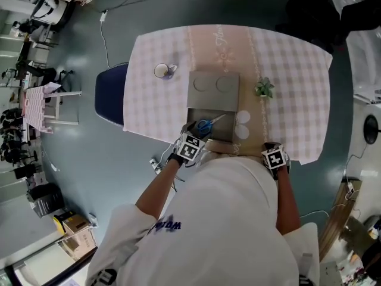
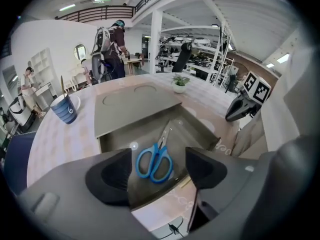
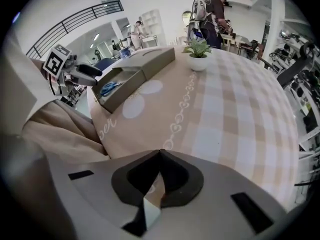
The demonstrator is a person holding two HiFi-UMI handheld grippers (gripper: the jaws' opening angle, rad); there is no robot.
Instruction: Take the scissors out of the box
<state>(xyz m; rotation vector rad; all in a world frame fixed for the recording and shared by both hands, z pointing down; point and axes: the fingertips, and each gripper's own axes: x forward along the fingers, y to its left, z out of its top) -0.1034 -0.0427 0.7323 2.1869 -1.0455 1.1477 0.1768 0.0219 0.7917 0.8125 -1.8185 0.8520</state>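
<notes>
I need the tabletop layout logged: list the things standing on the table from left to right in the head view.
From the left: blue mug → grey box, with the blue-handled scissors lying in its open part → small potted plant.

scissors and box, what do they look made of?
Scissors: the handles look like smooth blue plastic. The blades are grey with a slight shine, likely steel.
Box: matte grey-green, with flat panels and sharp folded edges. It is probably card or board, but that is not certain.
</notes>
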